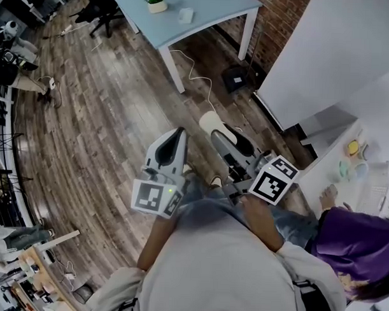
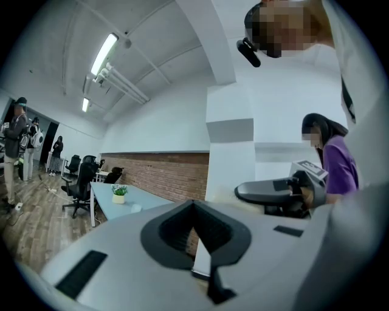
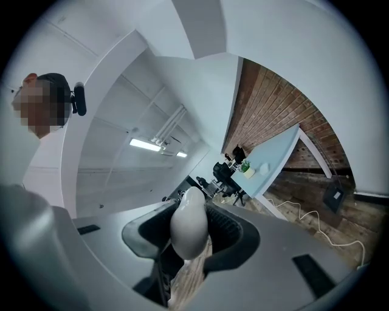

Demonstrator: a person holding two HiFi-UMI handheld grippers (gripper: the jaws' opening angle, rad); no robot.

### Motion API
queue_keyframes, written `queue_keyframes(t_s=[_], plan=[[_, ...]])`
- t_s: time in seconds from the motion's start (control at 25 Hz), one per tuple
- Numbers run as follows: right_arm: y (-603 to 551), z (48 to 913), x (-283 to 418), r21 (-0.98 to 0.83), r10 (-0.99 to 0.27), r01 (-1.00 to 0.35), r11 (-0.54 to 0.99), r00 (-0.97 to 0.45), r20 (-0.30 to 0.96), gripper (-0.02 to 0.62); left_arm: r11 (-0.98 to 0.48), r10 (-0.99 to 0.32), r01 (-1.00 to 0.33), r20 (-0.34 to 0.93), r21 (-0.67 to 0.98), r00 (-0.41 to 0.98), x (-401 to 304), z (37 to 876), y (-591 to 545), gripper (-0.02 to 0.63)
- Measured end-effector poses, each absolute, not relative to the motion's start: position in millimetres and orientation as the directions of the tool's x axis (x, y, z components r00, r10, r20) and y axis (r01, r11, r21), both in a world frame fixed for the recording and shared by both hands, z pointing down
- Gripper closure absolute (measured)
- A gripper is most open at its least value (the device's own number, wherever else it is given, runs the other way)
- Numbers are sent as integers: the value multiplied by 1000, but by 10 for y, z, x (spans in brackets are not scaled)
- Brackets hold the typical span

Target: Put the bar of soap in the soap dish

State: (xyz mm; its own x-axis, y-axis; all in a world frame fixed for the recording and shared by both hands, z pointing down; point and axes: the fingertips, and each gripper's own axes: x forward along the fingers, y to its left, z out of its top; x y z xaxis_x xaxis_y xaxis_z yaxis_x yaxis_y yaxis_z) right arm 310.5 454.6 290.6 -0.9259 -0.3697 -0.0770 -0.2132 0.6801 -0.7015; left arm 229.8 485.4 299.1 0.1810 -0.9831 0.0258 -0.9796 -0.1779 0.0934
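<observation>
Right gripper (image 1: 222, 137) is clamped on the soap (image 3: 188, 226), a pale rounded bar that stands out past its jaws. It is carried level in mid-air, probably so it cannot slip before being set down. Left gripper (image 1: 176, 138) has its jaws together with nothing between them. It is level beside the right one, seemingly just out of the way.

Both hang over a wide wooden floor (image 1: 106, 117), not over any surface, so the soap seems some way from being placed. At the right edge is a white worktop (image 1: 383, 136). No soap dish can be made out, though this worktop looks the likeliest place for one. Farther off stands a blue worktop (image 1: 205, 18). A person in purple (image 1: 357, 243) is at the white worktop. On it lie a few small coloured things (image 1: 353, 148), too small to tell apart. A small plant (image 1: 154, 0) sits on the blue worktop.
</observation>
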Motion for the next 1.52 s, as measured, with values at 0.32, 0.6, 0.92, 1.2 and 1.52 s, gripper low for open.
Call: queue_keyframes(t_s=[0.32,0.6,0.92,1.2,1.52], plan=[[4174,2940,2882,-703,-358,-216,678,-932,-60,436,-179,-983,-978,21,103,182,2096,3023,4435,603],[3664,2936,2491,-695,-362,-229,682,-931,-48,436,-204,-979,-972,3,116,206,1733,3000,3862,603],[3154,2934,1845,-703,-389,-250,666,-920,-41,436,-225,-974,-971,-3,81,225,1060,2947,3308,603],[2784,2909,1352,-699,-420,-282,657,-907,-29,436,-270,-963,-959,-17,85,269,565,2887,2879,603],[2579,2889,982,-687,-450,-314,655,-893,-22,436,-317,-948,-943,-33,101,315,236,2863,2644,603]])
